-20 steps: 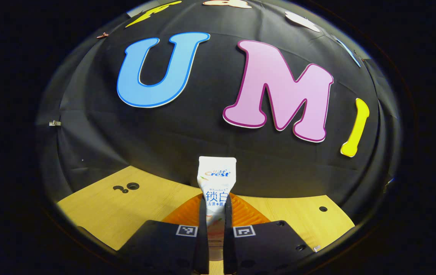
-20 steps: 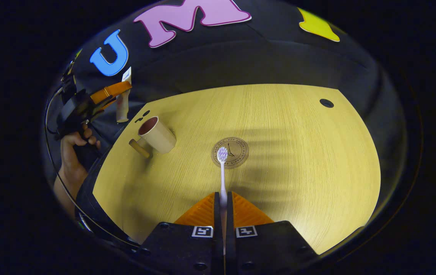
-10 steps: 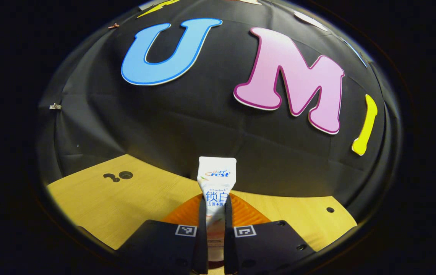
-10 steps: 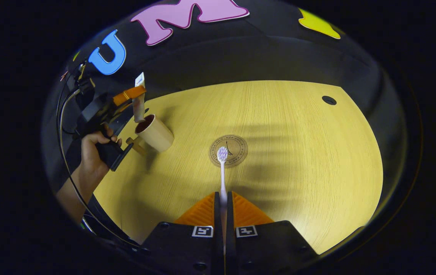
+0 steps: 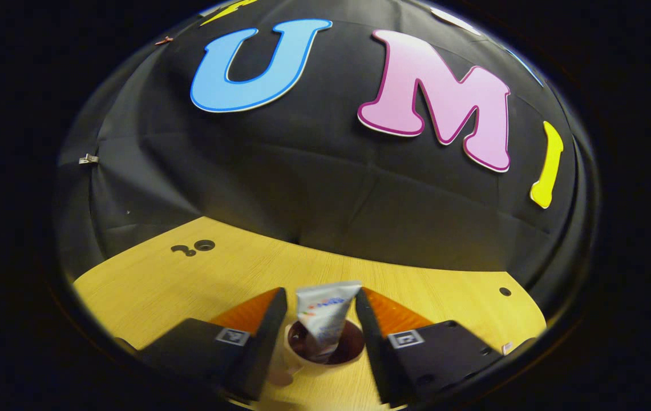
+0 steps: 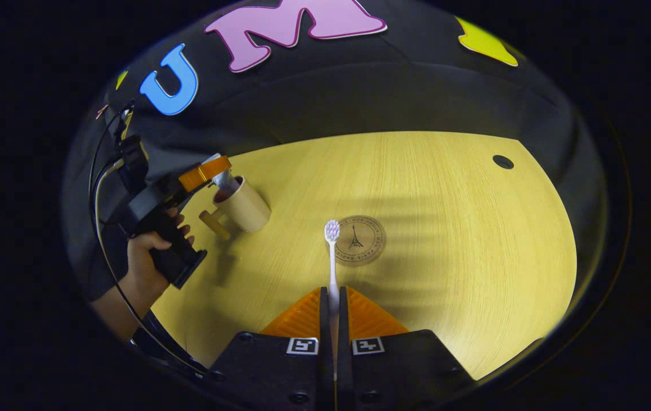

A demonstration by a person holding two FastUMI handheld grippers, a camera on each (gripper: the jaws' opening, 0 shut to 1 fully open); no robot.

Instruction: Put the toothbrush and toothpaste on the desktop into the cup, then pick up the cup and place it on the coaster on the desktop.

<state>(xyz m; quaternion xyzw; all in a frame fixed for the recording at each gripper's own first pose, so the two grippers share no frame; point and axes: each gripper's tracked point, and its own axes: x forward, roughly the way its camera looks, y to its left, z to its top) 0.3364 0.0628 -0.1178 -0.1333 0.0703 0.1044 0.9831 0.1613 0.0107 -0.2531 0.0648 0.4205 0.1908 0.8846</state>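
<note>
While my left gripper (image 5: 318,311) spreads its jaws wide around the white toothpaste tube (image 5: 325,317) standing in the beige handled cup (image 5: 325,349) (dark inside), my right gripper (image 6: 334,299) pinches the white toothbrush (image 6: 332,257).

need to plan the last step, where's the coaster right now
In the right gripper view the coaster lies flat on the wooden desktop near the middle, just right of the toothbrush head and well right of the cup.
</note>
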